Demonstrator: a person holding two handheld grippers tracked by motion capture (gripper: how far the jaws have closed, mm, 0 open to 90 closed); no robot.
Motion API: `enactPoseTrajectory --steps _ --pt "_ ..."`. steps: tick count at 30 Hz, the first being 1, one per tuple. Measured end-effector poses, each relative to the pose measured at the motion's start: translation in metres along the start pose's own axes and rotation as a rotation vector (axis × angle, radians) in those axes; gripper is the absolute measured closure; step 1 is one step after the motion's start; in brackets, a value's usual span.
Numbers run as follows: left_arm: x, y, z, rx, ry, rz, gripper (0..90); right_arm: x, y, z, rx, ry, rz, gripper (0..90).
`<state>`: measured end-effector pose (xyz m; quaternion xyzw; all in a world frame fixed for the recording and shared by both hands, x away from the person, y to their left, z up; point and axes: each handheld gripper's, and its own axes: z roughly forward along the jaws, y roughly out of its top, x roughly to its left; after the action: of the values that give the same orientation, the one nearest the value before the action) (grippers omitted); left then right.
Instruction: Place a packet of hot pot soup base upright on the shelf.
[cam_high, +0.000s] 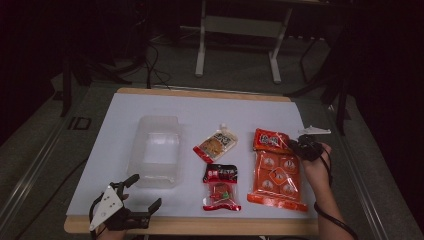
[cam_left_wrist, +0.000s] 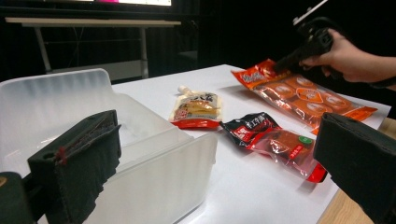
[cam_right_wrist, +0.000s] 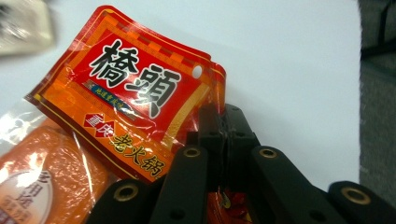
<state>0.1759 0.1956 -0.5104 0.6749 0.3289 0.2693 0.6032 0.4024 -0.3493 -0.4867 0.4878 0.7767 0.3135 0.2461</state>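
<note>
Right tongs (cam_right_wrist: 223, 140) are pinching the orange packet (cam_high: 276, 172) at its far header edge; packet's long axis is running toward the person. Left tongs (cam_high: 142, 192) are idling wide open, nearer the clear container (cam_high: 155, 152).

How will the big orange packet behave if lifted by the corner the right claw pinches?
The orange packet is glossy film, so it may slip. Its header already curls, suggesting it will flop. The several blocks inside probably make it sag below the right claw.

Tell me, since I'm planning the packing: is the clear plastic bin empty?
Empty. The clear bin shows only its bare floor in the high view, and all three packets lie outside it on the table.
</note>
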Motion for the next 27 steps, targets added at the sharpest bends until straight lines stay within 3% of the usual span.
enactPoseTrajectory --steps 12,17,22,27 --pt "-0.001 0.0 0.001 0.001 -0.003 0.0 1.3 0.014 0.014 -0.044 -0.133 0.018 -0.058 88.1" --pt "-0.002 0.0 0.002 -0.017 -0.022 -0.001 1.3 0.023 0.018 -0.059 -0.18 0.017 -0.087 88.1" --pt "-0.006 0.001 0.005 0.014 -0.026 -0.001 1.3 0.03 0.021 -0.08 -0.245 0.06 -0.087 88.1" --pt "-0.021 0.007 0.014 0.055 -0.077 0.002 1.3 0.039 0.021 -0.102 -0.298 0.074 -0.128 88.1"
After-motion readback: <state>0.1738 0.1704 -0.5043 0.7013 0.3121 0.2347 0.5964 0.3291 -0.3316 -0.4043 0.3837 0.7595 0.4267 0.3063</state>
